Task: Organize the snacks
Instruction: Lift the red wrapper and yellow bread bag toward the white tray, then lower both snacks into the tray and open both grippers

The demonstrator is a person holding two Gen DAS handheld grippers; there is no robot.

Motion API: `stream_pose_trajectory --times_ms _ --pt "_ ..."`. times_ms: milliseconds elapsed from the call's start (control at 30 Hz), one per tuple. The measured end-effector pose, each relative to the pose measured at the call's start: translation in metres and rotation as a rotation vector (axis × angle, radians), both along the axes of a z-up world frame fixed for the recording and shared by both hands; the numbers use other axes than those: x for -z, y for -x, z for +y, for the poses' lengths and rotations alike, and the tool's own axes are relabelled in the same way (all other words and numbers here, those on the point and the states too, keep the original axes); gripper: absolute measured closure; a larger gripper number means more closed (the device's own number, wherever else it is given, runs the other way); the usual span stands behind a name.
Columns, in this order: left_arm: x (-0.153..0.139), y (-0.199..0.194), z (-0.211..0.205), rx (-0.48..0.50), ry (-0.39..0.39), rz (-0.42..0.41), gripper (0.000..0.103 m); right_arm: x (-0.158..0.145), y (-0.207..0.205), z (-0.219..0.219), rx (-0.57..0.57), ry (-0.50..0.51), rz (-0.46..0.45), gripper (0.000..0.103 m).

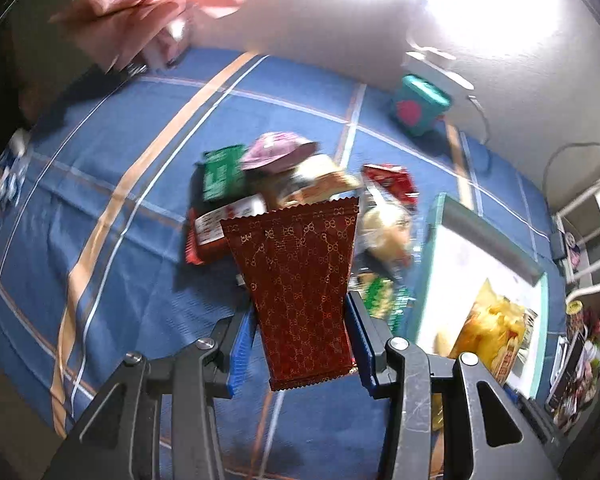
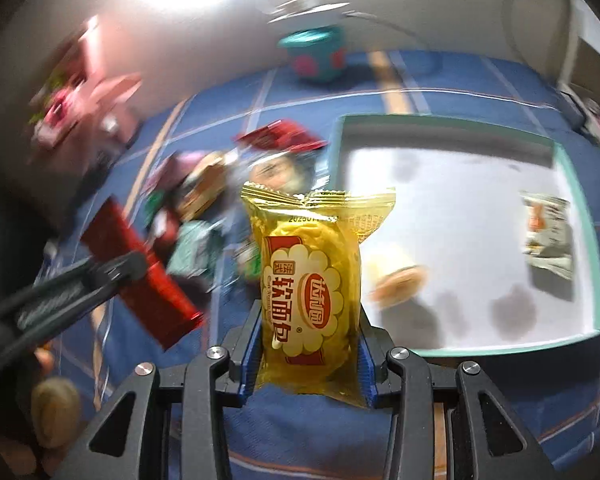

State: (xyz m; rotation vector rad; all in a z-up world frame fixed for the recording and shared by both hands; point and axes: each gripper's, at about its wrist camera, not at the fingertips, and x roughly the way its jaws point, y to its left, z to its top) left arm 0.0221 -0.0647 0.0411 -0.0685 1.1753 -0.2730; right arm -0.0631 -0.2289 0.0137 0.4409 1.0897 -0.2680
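My left gripper [image 1: 300,340] is shut on a dark red snack packet [image 1: 296,280] with a gold pattern, held above the blue cloth. Behind it lies a pile of snacks [image 1: 300,184]. My right gripper [image 2: 310,344] is shut on a yellow soft-bread packet [image 2: 312,280], also lifted off the cloth. In the right wrist view the left gripper's arm [image 2: 60,292] and its red packet [image 2: 140,268] show at the left. A teal-rimmed white tray [image 2: 580,184] lies to the right; it holds a round bread [image 2: 396,280] and a grey-white packet [image 2: 548,232].
A teal tin with pink hearts [image 1: 418,106] stands at the back by the wall. Pink boxes [image 1: 140,12] sit at the back left. A yellow chip bag [image 1: 496,328] lies in the tray [image 1: 484,224]. Cables run along the wall. Blue checked cloth [image 1: 100,184] covers the surface.
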Motion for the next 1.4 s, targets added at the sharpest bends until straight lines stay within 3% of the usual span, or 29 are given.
stream_pose_trajectory --times_ms 367,567,967,1267,1400 --pt "-0.016 0.005 -0.089 0.208 0.016 -0.132 0.057 -0.004 0.012 -0.068 0.226 0.03 -0.011 0.061" --pt "-0.01 -0.003 -0.134 0.299 0.026 -0.166 0.057 0.002 0.009 -0.09 0.267 0.021 -0.019 0.06" --pt "0.021 -0.017 -0.192 0.396 0.028 -0.143 0.057 0.022 -0.003 -0.138 0.349 0.032 -0.002 0.06" --pt "0.043 -0.025 -0.214 0.411 0.039 -0.11 0.054 0.029 -0.006 -0.161 0.393 0.061 0.004 0.06" --pt "0.038 -0.024 -0.214 0.413 0.029 -0.12 0.05 0.029 -0.006 -0.163 0.39 0.055 0.012 0.046"
